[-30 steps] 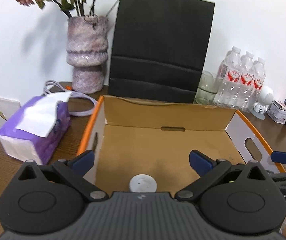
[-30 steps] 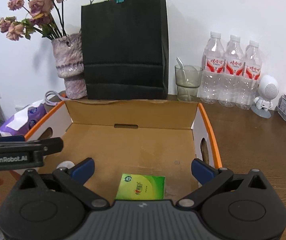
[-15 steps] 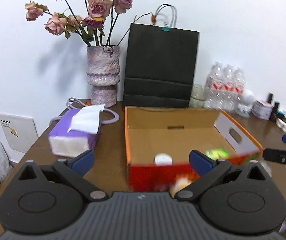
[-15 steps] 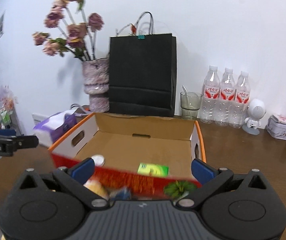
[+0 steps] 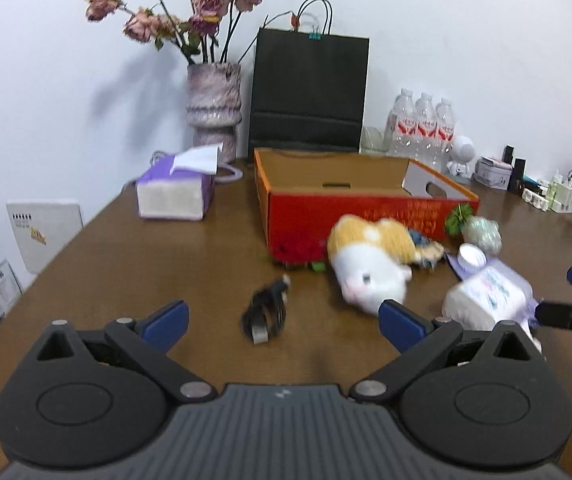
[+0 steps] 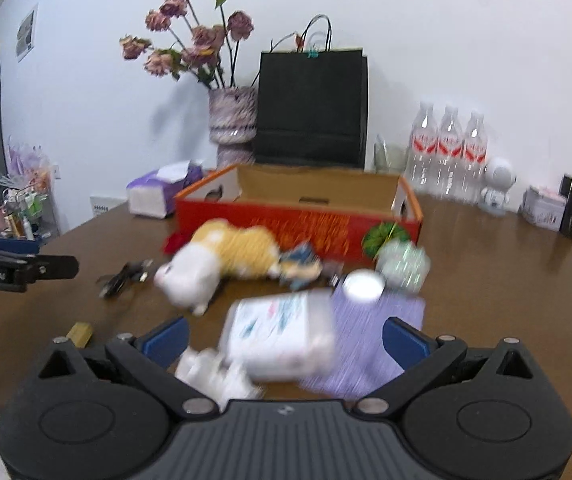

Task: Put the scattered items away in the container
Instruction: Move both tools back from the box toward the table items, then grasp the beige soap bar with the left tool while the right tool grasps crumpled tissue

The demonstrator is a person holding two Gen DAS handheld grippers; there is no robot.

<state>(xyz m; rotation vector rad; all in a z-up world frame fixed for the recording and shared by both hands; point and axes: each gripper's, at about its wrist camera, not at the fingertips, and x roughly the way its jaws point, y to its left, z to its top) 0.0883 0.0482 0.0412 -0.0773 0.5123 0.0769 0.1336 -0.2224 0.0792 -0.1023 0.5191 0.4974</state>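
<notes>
- Most of the tidying looks undone: the open cardboard box with red front and orange rim (image 5: pixel 357 216) stands toward the back of the brown wooden table (image 5: pixel 166 280), and its inside is hidden behind the front wall in both views, so I cannot say what it holds.
- Scattered along the box's front wall lie a yellow-and-white plush toy (image 5: pixel 369 268), a green leafy sprig (image 5: pixel 458 218), a pale crinkled bundle (image 5: pixel 483 234), a small white round lid (image 5: pixel 471 256) and a white soft pack with purple print (image 5: pixel 489 300).
- A coiled black cable (image 5: pixel 266 310) sits apart from the box, nearer the front edge of the table.
- Left gripper (image 5: pixel 282 320) hovers spread wide and empty, the cable lying between its blue tips; my guess is the cable is the nearest candidate.
- Right gripper (image 6: pixel 284 338) is also splayed wide with nothing held, the white pack (image 6: pixel 280 338) just ahead between its tips.
- Only the right wrist view shows a small tan block (image 6: pixel 79 333) near the front edge, a crumpled white wad (image 6: pixel 216 376) close to the gripper, and a purple sheet (image 6: pixel 369 332) under the lid.
- Only the left wrist view shows the chargers and white cables at the far right corner (image 5: pixel 557 196).
- Both views are blurred, so finer details escape me.
</notes>
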